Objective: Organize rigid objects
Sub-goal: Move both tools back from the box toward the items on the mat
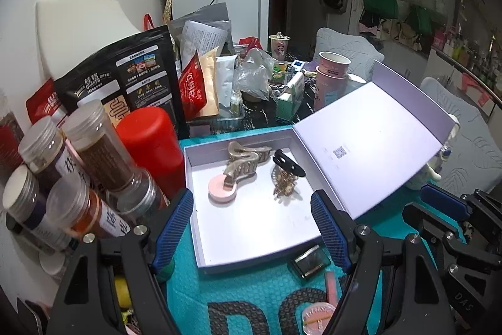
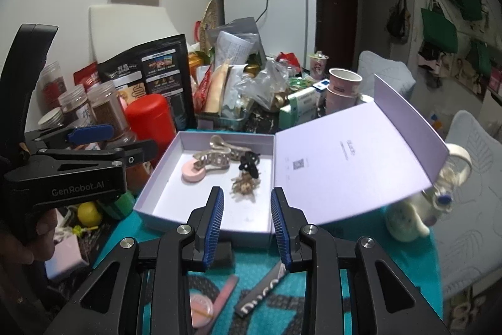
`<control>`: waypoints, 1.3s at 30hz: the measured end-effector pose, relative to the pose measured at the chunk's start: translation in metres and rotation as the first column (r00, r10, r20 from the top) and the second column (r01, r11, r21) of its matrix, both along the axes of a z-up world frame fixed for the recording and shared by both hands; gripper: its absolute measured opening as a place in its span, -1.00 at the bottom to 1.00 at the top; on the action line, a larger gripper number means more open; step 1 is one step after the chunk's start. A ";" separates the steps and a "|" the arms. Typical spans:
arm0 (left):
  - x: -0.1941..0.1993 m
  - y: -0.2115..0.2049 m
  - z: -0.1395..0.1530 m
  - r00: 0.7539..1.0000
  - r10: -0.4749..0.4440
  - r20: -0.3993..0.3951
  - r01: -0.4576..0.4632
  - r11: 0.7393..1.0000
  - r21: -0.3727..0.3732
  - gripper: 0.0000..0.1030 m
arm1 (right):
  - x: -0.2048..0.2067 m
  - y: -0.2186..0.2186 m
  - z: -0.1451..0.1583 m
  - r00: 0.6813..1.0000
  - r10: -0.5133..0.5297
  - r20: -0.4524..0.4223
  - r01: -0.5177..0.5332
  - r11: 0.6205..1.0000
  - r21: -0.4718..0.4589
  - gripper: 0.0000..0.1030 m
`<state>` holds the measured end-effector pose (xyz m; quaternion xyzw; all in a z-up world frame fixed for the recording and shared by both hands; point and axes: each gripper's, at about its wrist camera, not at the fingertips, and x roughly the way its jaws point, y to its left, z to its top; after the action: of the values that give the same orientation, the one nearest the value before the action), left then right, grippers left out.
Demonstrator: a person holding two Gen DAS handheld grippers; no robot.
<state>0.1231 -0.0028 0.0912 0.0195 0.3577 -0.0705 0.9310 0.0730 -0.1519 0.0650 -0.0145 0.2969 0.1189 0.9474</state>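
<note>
An open white box (image 1: 251, 240) (image 2: 188, 209) lies on a teal mat, its lid (image 1: 370, 146) (image 2: 351, 159) raised to the right. Inside are a pink round case (image 1: 221, 191) (image 2: 193, 172), a beige claw clip (image 1: 243, 160) (image 2: 216, 156), a black clip (image 1: 288, 163) (image 2: 249, 165) and a gold ornament (image 1: 284, 187) (image 2: 244, 187). My left gripper (image 1: 251, 218) is open and empty over the box's front. My right gripper (image 2: 247, 225) is open and empty above the box's front wall. On the mat in front lie a small dark case (image 1: 310, 261), a pink stick (image 2: 227, 288) and a round pink tin (image 1: 317, 319) (image 2: 200, 306).
Spice jars (image 1: 91, 153) and a red canister (image 1: 150, 146) (image 2: 150, 118) stand left of the box. Snack bags, paper cups (image 1: 332, 68) (image 2: 343, 87) and clutter fill the table behind. A white figurine (image 2: 408, 218) sits under the lid at right.
</note>
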 end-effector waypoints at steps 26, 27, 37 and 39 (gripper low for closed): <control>-0.060 -0.006 -0.052 0.995 -0.038 -0.095 0.034 0.998 -0.050 0.50 | -0.071 -0.007 -0.045 0.999 0.026 -0.035 -0.026 0.999 0.025 -0.21; -0.062 -0.005 -0.056 0.994 -0.041 -0.101 0.036 0.998 -0.050 0.50 | -0.072 -0.006 -0.048 0.999 0.029 -0.041 -0.028 0.999 0.026 -0.21; -0.073 -0.010 -0.083 0.988 -0.078 -0.135 0.071 0.996 -0.055 0.50 | -0.075 0.002 -0.080 0.996 0.049 -0.070 -0.049 0.999 0.007 -0.21; -0.074 -0.010 -0.089 0.986 -0.082 -0.145 0.074 0.995 -0.060 0.50 | -0.078 0.003 -0.086 0.996 0.053 -0.069 -0.053 0.999 0.010 -0.21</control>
<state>0.0487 -0.0130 0.0023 0.0028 0.4223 -0.1179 0.8987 -0.0048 -0.1490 -0.0215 -0.0144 0.3288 0.1456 0.9330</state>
